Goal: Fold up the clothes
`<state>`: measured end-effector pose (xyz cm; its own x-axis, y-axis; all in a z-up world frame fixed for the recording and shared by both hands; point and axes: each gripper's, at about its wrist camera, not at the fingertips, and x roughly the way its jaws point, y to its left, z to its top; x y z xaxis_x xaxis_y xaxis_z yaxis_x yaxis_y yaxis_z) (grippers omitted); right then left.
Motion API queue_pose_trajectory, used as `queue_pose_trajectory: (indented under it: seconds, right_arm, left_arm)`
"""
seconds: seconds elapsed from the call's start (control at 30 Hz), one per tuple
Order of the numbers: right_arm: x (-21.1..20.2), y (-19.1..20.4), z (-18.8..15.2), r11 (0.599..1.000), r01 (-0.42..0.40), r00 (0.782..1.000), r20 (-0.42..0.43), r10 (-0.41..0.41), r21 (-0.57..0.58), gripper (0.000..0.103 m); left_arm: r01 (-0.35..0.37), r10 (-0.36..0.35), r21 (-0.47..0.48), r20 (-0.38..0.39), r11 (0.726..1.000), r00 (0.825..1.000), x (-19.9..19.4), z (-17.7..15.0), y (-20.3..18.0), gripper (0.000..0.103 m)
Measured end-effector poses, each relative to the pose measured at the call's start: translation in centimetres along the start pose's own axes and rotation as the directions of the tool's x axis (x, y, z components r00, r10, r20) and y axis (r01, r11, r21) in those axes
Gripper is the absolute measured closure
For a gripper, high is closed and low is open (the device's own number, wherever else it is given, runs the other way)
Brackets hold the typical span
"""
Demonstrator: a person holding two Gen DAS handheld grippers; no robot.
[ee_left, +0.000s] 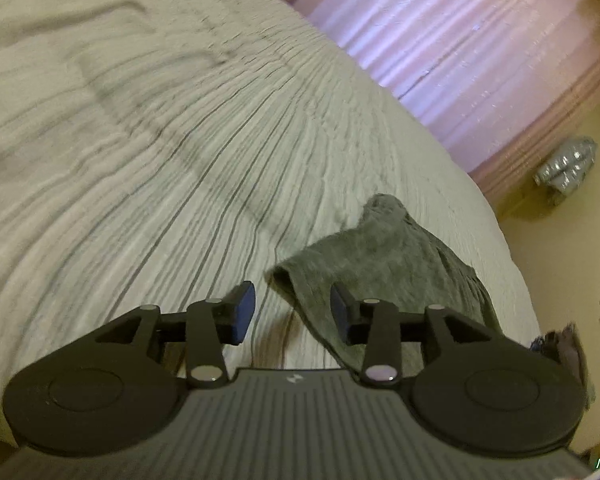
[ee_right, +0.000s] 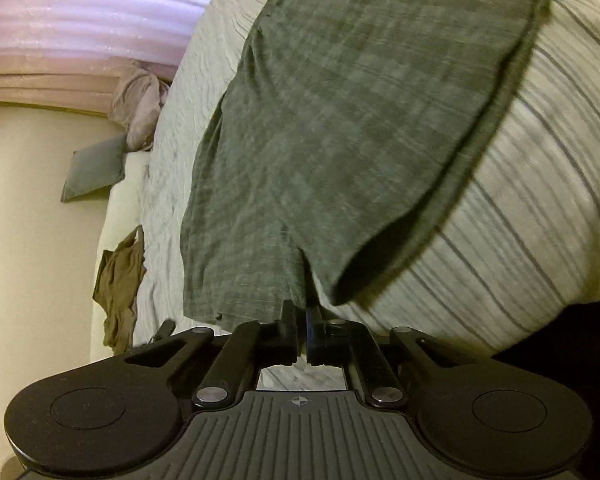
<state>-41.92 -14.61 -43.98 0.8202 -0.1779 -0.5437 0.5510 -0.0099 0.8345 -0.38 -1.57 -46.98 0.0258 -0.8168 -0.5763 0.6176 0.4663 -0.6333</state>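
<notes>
On garment [ee_right: 340, 120], right tool [ee_right: 302, 320] (seemingly pinching).

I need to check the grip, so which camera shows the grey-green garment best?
The right wrist view: the grey-green garment fills it, its hem pinched in the right hand-held gripper. The left wrist view shows only a bunched end.

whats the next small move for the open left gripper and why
Probably ease the left gripper forward and shut it on the near corner of the grey-green checked garment, since its jaws stand open just short of it while the right gripper already pinches another edge.
</notes>
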Motion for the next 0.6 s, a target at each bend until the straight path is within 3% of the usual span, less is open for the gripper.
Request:
queue_pose_trajectory:
  seconds: [0.07,0.3,0.43,0.5,0.6]
  right_arm:
    - [-0.4,-0.2,-0.3,1.000,-0.007,1.000,0.005,0.007,-0.011,0.101]
    - [-2.1,-1.4,-1.2,0.992,-0.128,0.992,0.011,0.128,-0.009,0.101]
    - [-0.7,-2.4,-1.6,0.998,-0.059,0.998,0.014,0.059,-0.017,0.101]
    - [-1.0,-2.4,-1.8,0.998,-0.052,0.999,0.007,0.052,-0.027,0.100]
    - [-3.0,-1.7,-1.8,0.992,-0.004,1.000,-0.008,0.003,-0.127,0.100]
  left_arm:
    - [0.018,-0.018,0.019,0.024,1.000,1.000,-0.1,0.2,-0.1,0.102]
    - [0.074,-0.087,0.110,0.116,0.991,0.989,-0.8,0.9,-0.5,0.103]
    - [-0.086,0.079,0.250,0.036,0.964,0.996,0.8,-1.3,-1.0,0.103]
    - [-0.142,0.131,0.287,0.056,0.947,0.990,0.6,-2.2,-1.4,0.102]
    - [-0.193,0.176,0.260,0.086,0.946,0.981,-0.7,-2.5,-1.7,0.102]
